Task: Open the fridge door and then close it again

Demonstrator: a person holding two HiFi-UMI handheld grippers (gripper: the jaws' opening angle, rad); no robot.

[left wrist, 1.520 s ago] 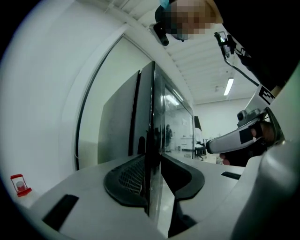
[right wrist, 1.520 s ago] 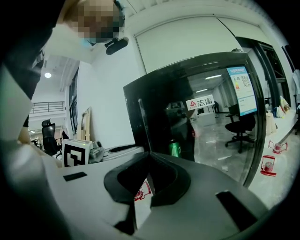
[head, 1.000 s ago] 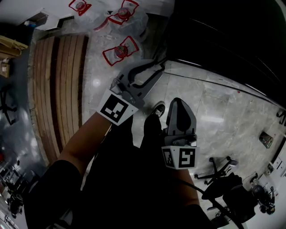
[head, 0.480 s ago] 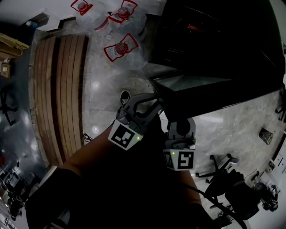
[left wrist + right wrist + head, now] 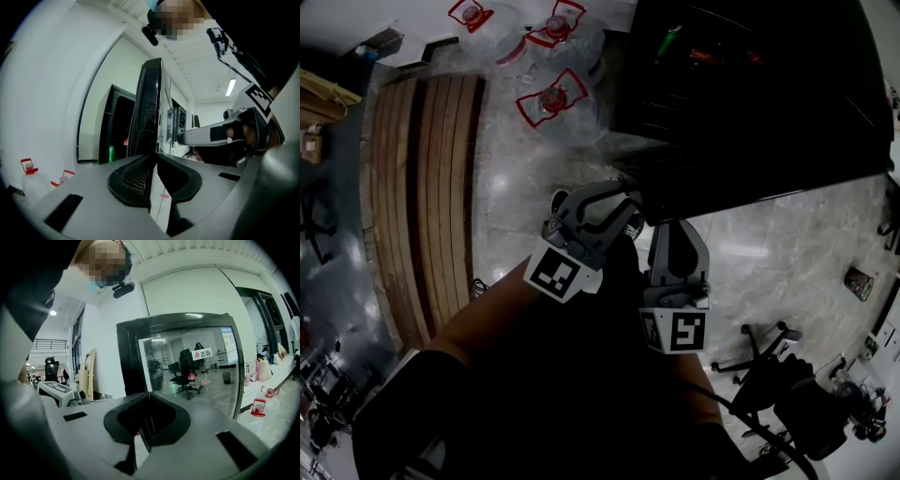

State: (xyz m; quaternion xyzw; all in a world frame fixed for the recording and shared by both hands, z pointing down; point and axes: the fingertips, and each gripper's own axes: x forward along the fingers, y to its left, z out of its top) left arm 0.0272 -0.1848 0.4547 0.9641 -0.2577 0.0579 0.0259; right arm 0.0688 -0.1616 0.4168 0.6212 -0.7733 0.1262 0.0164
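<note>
The black fridge [image 5: 741,84] stands at the top right with its inside showing: a green can [image 5: 668,39] and something red sit on the shelves. Its glass door [image 5: 741,183] stands swung out from the cabinet. My left gripper [image 5: 623,202] is shut on the door's free edge. In the left gripper view that edge [image 5: 149,108] runs down between the pads of the left gripper [image 5: 156,157]. My right gripper [image 5: 673,228] hovers just right of it, shut and empty. In the right gripper view its tips [image 5: 149,394] meet in front of the reflecting glass [image 5: 197,362].
Large water bottles [image 5: 548,108] with red labels lie on the marble floor left of the fridge. A slatted wooden platform [image 5: 422,187] runs along the left. An office chair [image 5: 759,352] stands at the lower right. The person's shoe [image 5: 561,200] is below the left gripper.
The left gripper was open in the air; it has moved right to the door's edge and closed on it. The door stands out from the fridge and the shelves show.
</note>
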